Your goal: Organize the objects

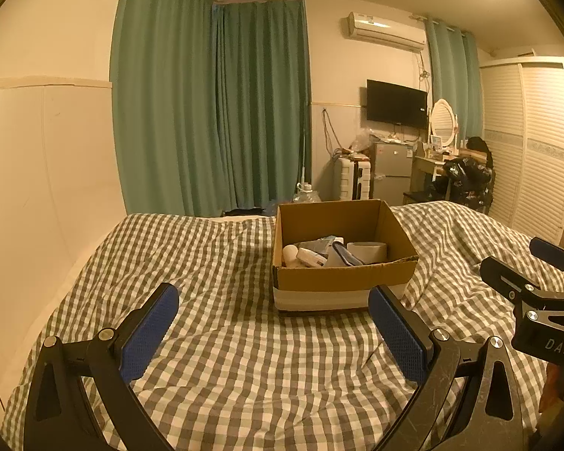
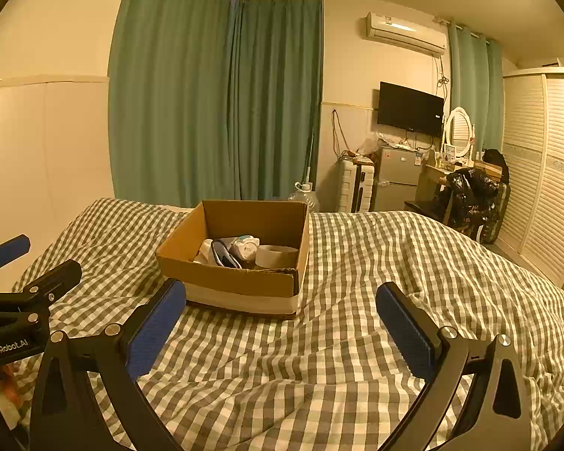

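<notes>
Left gripper (image 1: 273,304) spread wide over the quilt (image 1: 222,338), blue pads (image 1: 148,332) well apart, nothing between them. Box (image 1: 342,278) on the quilt at 1 o'clock from that gripper, near its right pad, flaps open. Inside, from the left: a white rounded item (image 1: 290,252), a white tube (image 1: 312,257), a dark blue-edged thing (image 1: 347,255), a tape roll (image 1: 368,250); all crowded, partly hidden by the near wall, hard to identify further. Right gripper (image 1: 541,263) poking in at 3 o'clock in the left view, cut off by the frame edge, fingers apart there.

From the right wrist: right gripper (image 2: 281,300) likewise splayed, pads (image 2: 408,332) well apart, clamping nothing. Box (image 2: 240,282) at 11 to 12 o'clock, just beyond the left pad, near corner turned toward the camera. Tape roll (image 2: 276,255) against the right wall; dark item (image 2: 223,255) and white bundles (image 2: 244,246) beside it, details unclear. Left gripper (image 2: 26,259) at 9 o'clock, partly out of frame.

Beyond the bed, left to right: green curtains (image 1: 210,105), water jug (image 1: 306,193) half hidden behind the box, white suitcase (image 1: 351,178), small fridge (image 1: 391,173), TV (image 1: 396,104) on the wall, air conditioner (image 1: 385,32) above, oval mirror (image 1: 443,122), dark bags (image 1: 468,180) on a desk, louvred wardrobe (image 1: 534,143). No obstacle between either gripper and the box, only rumpled quilt.
</notes>
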A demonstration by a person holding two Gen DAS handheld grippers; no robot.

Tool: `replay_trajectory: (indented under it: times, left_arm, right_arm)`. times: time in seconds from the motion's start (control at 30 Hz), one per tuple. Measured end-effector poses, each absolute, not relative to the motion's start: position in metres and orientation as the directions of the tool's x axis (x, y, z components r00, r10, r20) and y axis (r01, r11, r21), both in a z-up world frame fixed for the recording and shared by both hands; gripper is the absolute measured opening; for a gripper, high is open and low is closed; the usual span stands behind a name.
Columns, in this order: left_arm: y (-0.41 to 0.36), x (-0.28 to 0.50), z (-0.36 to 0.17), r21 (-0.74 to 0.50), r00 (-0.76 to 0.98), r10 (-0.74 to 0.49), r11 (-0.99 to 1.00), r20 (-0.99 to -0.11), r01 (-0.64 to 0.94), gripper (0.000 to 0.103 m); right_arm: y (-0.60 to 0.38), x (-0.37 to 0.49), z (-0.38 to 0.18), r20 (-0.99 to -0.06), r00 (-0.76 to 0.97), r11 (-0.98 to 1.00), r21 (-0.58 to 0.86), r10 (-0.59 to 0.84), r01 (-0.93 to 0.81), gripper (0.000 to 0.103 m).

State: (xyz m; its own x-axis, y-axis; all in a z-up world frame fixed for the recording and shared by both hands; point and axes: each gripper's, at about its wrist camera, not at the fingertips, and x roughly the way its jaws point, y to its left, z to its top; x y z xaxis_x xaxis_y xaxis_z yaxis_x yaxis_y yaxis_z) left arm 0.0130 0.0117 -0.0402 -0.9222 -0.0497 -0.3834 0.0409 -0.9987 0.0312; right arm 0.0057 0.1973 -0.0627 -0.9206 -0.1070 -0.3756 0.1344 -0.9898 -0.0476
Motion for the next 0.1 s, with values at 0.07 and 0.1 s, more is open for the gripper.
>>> replay_trajectory:
  times: [0.07,0.1]
  left_arm:
    - [0.0118,0.0124,-0.0407,0.035,-0.921,-0.054,-0.998,-0.385,0.044,0.103]
    - [0.0119,0.0123,-0.0408,0.034,-0.921,-0.051,-0.999,-0.386,0.041,0.103]
  right_arm:
    - [0.1971,0.0059,-0.0630,-0.376,-0.920,-0.990,-0.048,-0.108,0.136,0.102]
    - [0.1971,0.0061,-0.0631,-0.376,-0.920,-0.990,-0.049,-0.106,0.134,0.102]
